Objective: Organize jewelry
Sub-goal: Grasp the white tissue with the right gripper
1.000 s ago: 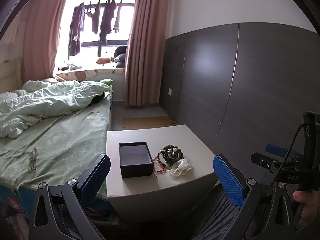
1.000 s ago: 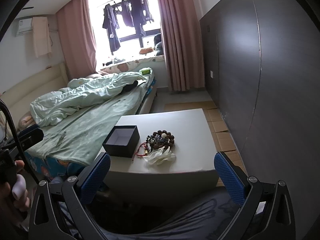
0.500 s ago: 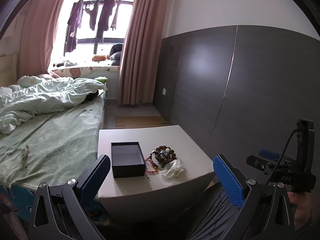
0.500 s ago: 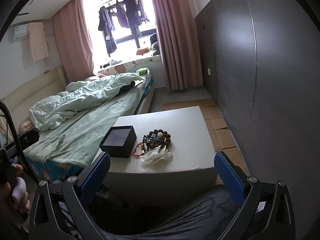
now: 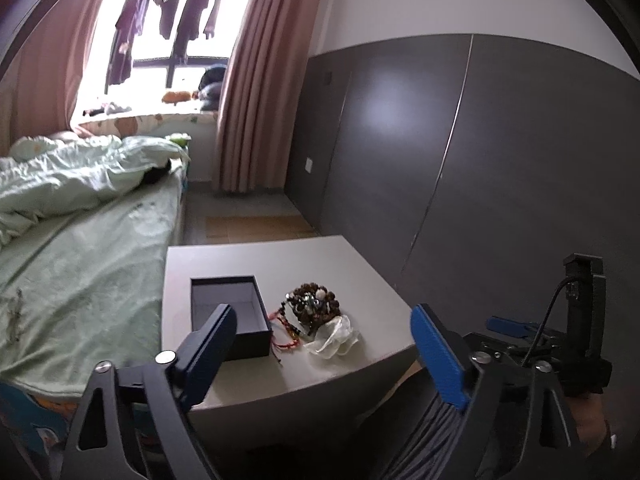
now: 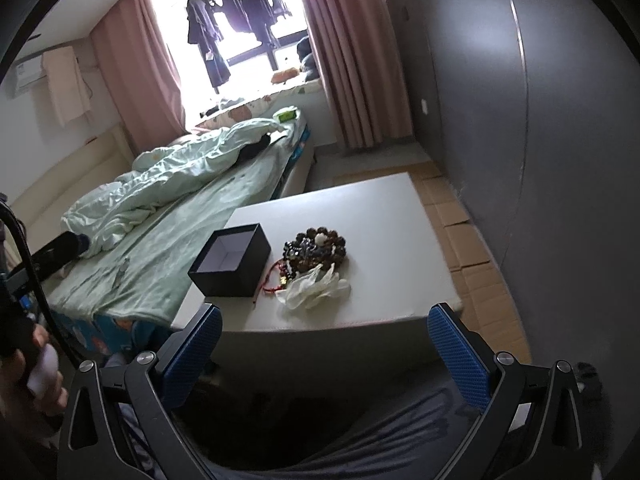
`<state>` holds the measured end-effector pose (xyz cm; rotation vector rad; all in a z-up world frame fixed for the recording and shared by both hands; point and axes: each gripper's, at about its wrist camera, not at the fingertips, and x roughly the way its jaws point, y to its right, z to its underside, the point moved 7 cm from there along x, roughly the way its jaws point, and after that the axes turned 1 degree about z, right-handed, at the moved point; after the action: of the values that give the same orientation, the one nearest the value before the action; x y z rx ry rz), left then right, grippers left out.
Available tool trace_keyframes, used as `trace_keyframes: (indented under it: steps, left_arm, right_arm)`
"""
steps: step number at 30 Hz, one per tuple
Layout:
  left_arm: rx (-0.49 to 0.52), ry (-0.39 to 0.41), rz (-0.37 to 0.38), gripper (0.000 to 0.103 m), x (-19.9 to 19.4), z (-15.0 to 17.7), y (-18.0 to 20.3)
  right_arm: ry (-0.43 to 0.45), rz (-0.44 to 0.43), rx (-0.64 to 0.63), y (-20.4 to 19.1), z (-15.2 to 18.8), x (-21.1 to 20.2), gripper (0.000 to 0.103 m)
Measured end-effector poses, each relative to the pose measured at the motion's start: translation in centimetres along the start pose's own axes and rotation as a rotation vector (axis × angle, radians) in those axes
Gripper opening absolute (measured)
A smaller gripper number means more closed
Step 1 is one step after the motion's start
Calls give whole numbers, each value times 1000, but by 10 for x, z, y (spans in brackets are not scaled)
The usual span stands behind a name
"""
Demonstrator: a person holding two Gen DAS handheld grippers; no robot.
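**Both grippers held back from a table of heaped jewelry**

At far left lies the bed (image 6: 168, 240) with its pale green sheet and a rumpled quilt, running alongside the low white rectangular table (image 6: 384, 216). On the table's left part sits the open black rectangular box (image 6: 230, 260), its pale lining bare; in the left wrist view its near corner is hidden behind the left finger of the left gripper (image 5: 320, 350). Just right of the box, a thin red cord bracelet (image 6: 274, 280) trails across the tabletop, with one end close to the box wall. Next comes a pile of dark brown wooden bead bracelets (image 6: 318, 248), heaped together with a white bead on top. Touching the pile's near side is a crumpled white translucent bag (image 6: 316, 290). Grey wall panels (image 5: 460, 152) close off the right side.

The left gripper hangs at the table's near edge, jaws spread wide and holding nothing. The right gripper (image 6: 326, 338) sits short of the same edge, jaws likewise wide apart and bare, the bag and beads framed between its blue pads (image 6: 458, 354).
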<state>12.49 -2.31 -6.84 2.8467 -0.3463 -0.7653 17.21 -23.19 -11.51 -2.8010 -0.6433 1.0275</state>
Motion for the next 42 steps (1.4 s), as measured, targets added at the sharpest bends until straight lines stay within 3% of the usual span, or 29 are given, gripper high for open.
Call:
trace_keyframes:
  steps: [7, 16, 29, 33, 35, 37, 39, 42]
  left_arm:
    - [-35, -59, 34, 70, 35, 5, -11]
    - [-78, -115, 41, 59, 77, 13, -29]
    - [-98, -227, 53, 50, 132, 27, -46]
    - [-103, -250, 68, 50, 146, 27, -46]
    - [-102, -263, 75, 50, 153, 27, -46]
    - [-100, -274, 79, 50, 161, 27, -45]
    - [-96, -285, 75, 50, 169, 26, -45]
    - [-93, -300, 83, 50, 179, 24, -41]
  right_arm:
    - [-66, -27, 19, 2, 6, 39, 93]
    - [-161, -90, 56, 3, 13, 96, 79]
    - [-266, -155, 141, 3, 16, 172, 75]
    - [-297, -152, 144, 0, 17, 194, 66]
    - [-313, -159, 153, 0, 19, 204, 56]
    - [-324, -158, 157, 2, 20, 213, 26]
    - [-337, -159, 162, 6, 21, 219, 9]
    - [-308, -154, 160, 11, 18, 215, 8]
